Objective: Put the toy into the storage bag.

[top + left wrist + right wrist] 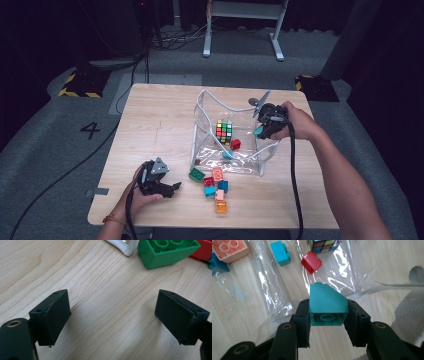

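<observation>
While the teal block sits pinched above the bag, the scene reads so:
Right gripper [328,322]: jaws pressed on a teal sloped block [327,305], one on each side, its hollow underside facing the camera; in the high view it hangs over the right edge of the clear plastic bag [248,165]
Left gripper [112,317]: jaws spread wide with bare wood between them; resting low at the near left of the table [155,120], well apart from the bag
Bag: open, white-corded rim standing up; its creased, shiny film lies between the teal sloped block and the table
Inside the bag: a colour cube [224,131], a red block [311,262] just beside it, a small turquoise block [280,253] nearer the front wall
Outside the bag: a green block [167,251] just ahead of the left gripper, with the bag's white corner beside it; a loose cluster of red, pink, blue and orange blocks [216,187] close by the bag's near wall
</observation>
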Available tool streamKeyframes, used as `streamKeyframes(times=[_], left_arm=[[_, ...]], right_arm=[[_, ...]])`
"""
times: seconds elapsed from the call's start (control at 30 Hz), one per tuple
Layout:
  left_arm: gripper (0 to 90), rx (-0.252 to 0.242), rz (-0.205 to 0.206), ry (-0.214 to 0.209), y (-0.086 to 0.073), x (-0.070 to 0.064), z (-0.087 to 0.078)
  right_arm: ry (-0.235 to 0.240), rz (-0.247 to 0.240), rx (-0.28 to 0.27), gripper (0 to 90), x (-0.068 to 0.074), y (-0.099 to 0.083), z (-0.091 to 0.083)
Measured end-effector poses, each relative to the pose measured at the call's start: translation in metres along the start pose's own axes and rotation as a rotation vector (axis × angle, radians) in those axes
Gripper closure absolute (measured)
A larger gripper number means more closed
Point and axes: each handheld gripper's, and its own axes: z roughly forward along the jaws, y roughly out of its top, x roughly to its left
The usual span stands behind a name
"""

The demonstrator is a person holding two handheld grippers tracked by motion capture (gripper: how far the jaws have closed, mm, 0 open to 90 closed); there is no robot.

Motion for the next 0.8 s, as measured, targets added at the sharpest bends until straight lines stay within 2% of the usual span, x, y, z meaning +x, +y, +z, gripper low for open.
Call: streamKeyframes(times=[0.07,0.1,0.17,0.23,0.27,0.37,0.43,0.5,0.53,0.57,0.6,0.67,0.7,0.73,0.8], left_arm=[[13.2,-0.001,-0.001,0.0,0.0,0.0,0.0],[13.2,-0.001,-0.001,0.0,0.0,0.0,0.0],[13.2,-0.001,-0.001,0.0,0.0,0.0,0.0],[13.2,0.0,-0.001,0.0,0.0,0.0,0.0],[13.2,0.0,-0.001,0.0,0.0,0.0,0.0],[13.2,0.0,-0.001,0.0,0.0,0.0,0.0],[13.2,0.0,0.0,0.001,0.0,0.0,0.0],[13.2,-0.001,-0.001,0.0,0.0,0.0,0.0],[13.2,-0.001,-0.001,0.0,0.0,0.0,0.0],[13.2,-0.001,-0.001,0.0,0.0,0.0,0.0],[13.2,-0.001,-0.001,0.001,0.0,0.0,0.0],[13.2,0.0,-0.001,0.001,0.0,0.0,0.0],[13.2,-0.001,-0.001,0.001,0.0,0.0,0.0],[13.2,-0.001,-0.001,0.001,0.0,0.0,0.0],[13.2,-0.001,0.0,0.0,0.0,0.0,0.0]], right_arm=[[0.011,0.004,0.028,58.9,0.001,-0.002,-0.001],[0.009,0.038,0.057,58.9,0.004,-0.003,-0.003],[0.006,0.037,0.061,58.9,0.005,-0.003,-0.003],[-0.006,0.021,0.061,58.8,0.007,-0.002,-0.003],[-0.018,-0.025,0.037,58.8,0.005,-0.002,-0.002],[-0.016,-0.021,0.031,58.7,0.006,-0.002,-0.002],[-0.014,-0.017,-0.003,57.9,0.006,-0.003,-0.005],[-0.005,0.019,-0.021,57.4,0.009,-0.005,-0.009],[-0.006,-0.012,-0.072,56.3,0.007,-0.006,-0.01],[-0.006,-0.012,-0.072,56.3,0.007,-0.006,-0.01],[-0.009,-0.003,-0.11,54.7,0.008,-0.008,-0.014],[-0.004,0.015,-0.121,53.9,0.01,-0.009,-0.016],[0.0,0.024,-0.175,52.7,0.011,-0.012,-0.021],[0.0,0.024,-0.175,52.7,0.011,-0.012,-0.021],[-0.002,0.031,-0.227,50.2,0.013,-0.016,-0.025]])
